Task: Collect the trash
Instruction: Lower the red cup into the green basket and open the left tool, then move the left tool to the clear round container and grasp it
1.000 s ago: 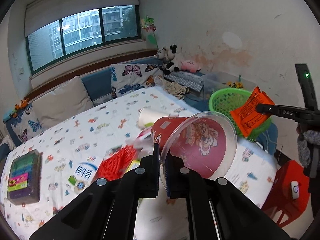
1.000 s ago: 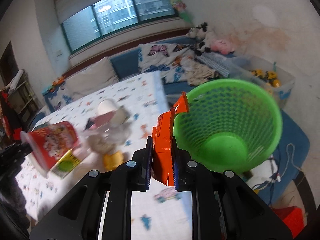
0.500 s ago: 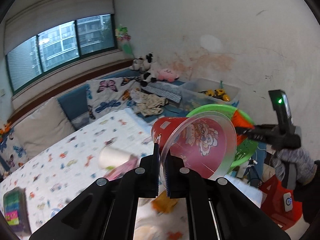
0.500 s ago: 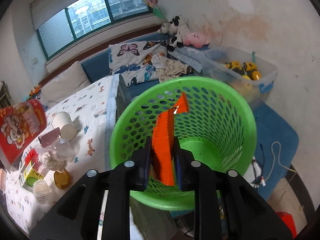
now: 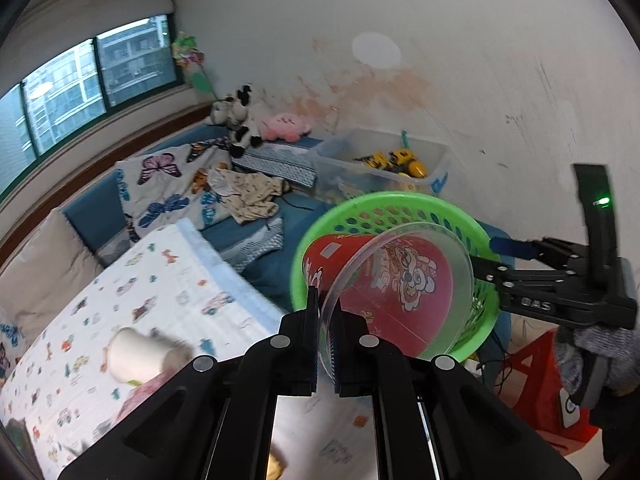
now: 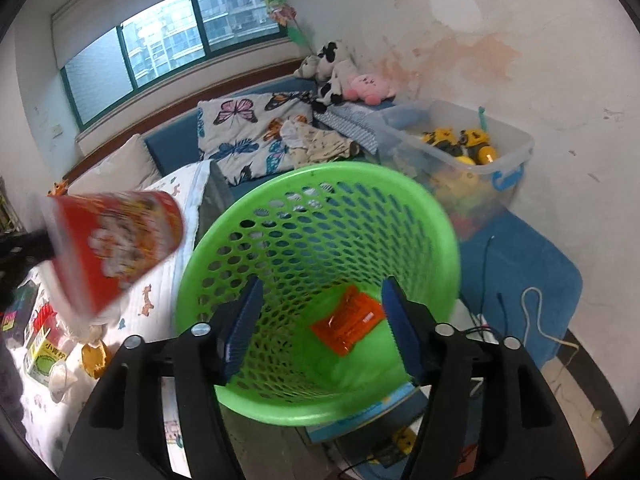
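Lying sideways: red cup (image 5: 384, 280) | base toward green basket (image 5: 404, 204)

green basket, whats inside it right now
One orange wrapper lies on the floor of the green basket. The rest of the floor that shows is bare. The near wall and the right hand-held gripper cover part of the bottom, so anything there cannot be seen.

A white paper cup (image 5: 136, 354) lies on the patterned bed (image 5: 168, 280).
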The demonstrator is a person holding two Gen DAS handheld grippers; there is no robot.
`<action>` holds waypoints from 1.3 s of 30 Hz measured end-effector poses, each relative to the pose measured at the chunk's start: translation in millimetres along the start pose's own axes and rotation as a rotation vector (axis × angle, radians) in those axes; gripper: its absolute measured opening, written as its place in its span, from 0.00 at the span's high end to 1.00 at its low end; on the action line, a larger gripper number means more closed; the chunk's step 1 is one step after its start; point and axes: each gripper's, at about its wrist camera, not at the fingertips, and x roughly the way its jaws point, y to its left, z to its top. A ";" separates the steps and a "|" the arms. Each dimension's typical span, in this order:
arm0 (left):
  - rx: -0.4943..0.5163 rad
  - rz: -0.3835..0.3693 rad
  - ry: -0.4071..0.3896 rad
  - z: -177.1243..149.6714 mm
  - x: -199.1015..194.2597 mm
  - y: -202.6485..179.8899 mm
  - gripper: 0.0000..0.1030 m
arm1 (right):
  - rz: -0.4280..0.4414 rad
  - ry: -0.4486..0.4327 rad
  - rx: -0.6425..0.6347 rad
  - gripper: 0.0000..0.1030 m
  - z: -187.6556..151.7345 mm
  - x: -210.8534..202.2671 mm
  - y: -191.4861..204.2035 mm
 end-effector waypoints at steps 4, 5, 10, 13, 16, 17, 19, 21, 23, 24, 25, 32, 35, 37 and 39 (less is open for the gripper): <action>0.028 -0.015 0.038 2.5 23.9 -17.4 0.95 | 0.006 -0.003 0.020 0.32 -6.9 -8.7 -6.2; 0.035 -0.020 0.052 2.7 31.4 -22.9 0.95 | 0.007 -0.003 0.022 0.32 -7.9 -9.5 -7.1; 0.049 -0.035 0.095 1.2 57.1 -37.5 0.95 | 0.002 0.005 0.031 0.31 -15.1 -13.4 -9.4; 0.048 -0.056 0.117 0.6 68.5 -41.8 0.94 | -0.006 0.009 0.034 0.31 -19.9 -15.5 -10.8; 0.049 -0.061 0.124 0.4 75.5 -46.3 0.87 | -0.005 0.012 0.043 0.31 -24.9 -19.2 -12.1; 0.046 -0.064 0.123 -0.3 76.6 -46.5 0.85 | -0.004 0.011 0.046 0.31 -25.7 -19.9 -13.2; 0.039 -0.069 0.114 -2.0 74.8 -46.6 0.73 | -0.002 0.014 0.053 0.31 -28.4 -21.9 -14.0; 0.028 -0.066 0.090 -2.5 70.6 -44.5 0.60 | -0.002 0.016 0.051 0.31 -30.9 -24.0 -13.1; 0.023 -0.070 0.083 -2.0 65.0 -43.4 0.60 | -0.001 0.017 0.046 0.31 -32.3 -26.0 -11.4; 0.020 -0.066 0.077 -2.0 60.9 -41.9 0.60 | 0.001 0.017 0.042 0.31 -33.1 -27.6 -9.5; 0.013 -0.065 0.071 -2.0 55.7 -39.4 0.60 | 0.001 0.015 0.039 0.31 -33.7 -28.6 -8.2; -0.075 -0.028 0.031 -8.5 7.7 -14.3 0.53 | 0.049 -0.007 0.032 0.28 -40.6 -46.5 13.6; -0.108 0.000 0.007 -21.7 -18.5 -3.1 0.49 | 0.076 -0.010 0.020 0.24 -44.6 -53.9 27.2; -0.129 0.011 -0.006 -32.4 -34.8 4.7 0.49 | 0.093 -0.015 0.002 0.23 -47.4 -59.5 38.4; -0.150 0.029 -0.018 -45.8 -51.5 13.9 0.49 | 0.110 -0.016 -0.007 0.21 -49.4 -63.6 47.4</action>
